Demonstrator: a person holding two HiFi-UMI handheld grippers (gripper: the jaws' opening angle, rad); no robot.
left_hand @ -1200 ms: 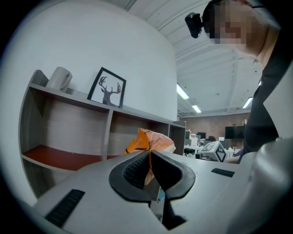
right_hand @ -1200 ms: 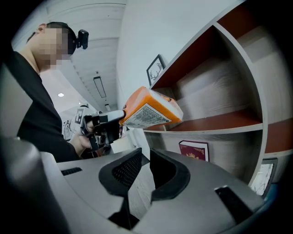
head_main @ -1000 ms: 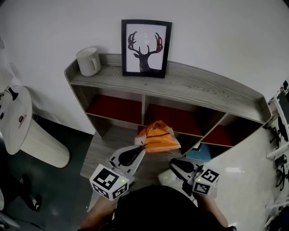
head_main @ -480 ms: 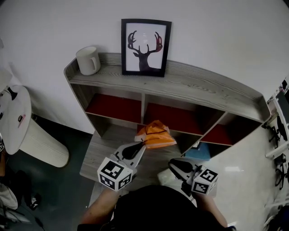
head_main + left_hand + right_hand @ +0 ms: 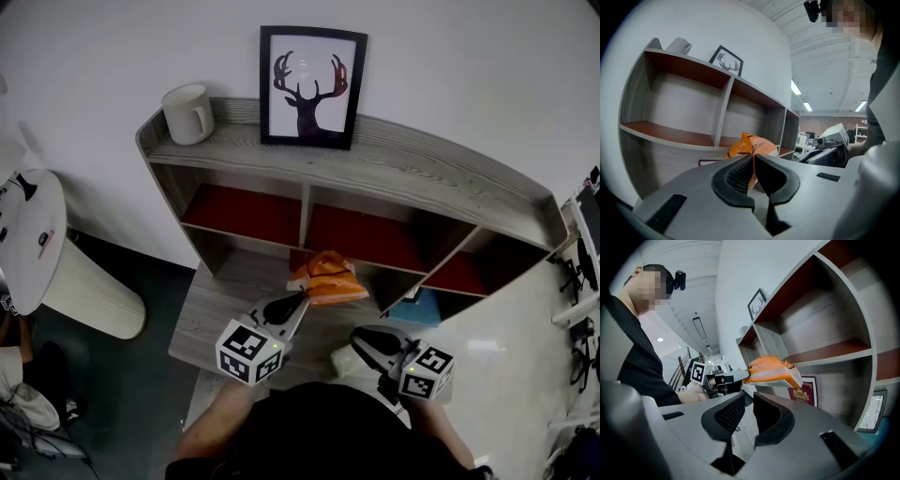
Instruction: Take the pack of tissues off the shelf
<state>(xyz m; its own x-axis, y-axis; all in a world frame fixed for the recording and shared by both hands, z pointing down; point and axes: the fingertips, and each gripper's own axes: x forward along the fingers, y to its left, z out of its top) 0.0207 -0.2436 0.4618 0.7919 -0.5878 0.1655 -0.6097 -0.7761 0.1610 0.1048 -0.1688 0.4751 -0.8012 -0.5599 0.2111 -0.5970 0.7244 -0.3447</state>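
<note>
The orange pack of tissues (image 5: 327,278) hangs in the air in front of the shelf's middle compartments, clear of the boards. My left gripper (image 5: 298,302) is shut on its near edge; in the left gripper view the pack (image 5: 751,142) rises just past the closed tips (image 5: 753,157). My right gripper (image 5: 361,339) hovers lower to the right, shut with nothing in it. From the right gripper view (image 5: 749,397) the pack (image 5: 771,372) shows side-on, pinched at its left end by the left gripper (image 5: 726,377).
The grey wooden shelf (image 5: 394,173) carries a framed deer picture (image 5: 312,86) and a white mug (image 5: 187,113) on top. A blue item (image 5: 427,309) lies in a lower right compartment, a red booklet (image 5: 802,392) on a low board. A white round stand (image 5: 37,244) is at left.
The left gripper has shifted slightly right and forward with the pack still in its jaws. The right gripper has barely moved. The head view tilted a little.
</note>
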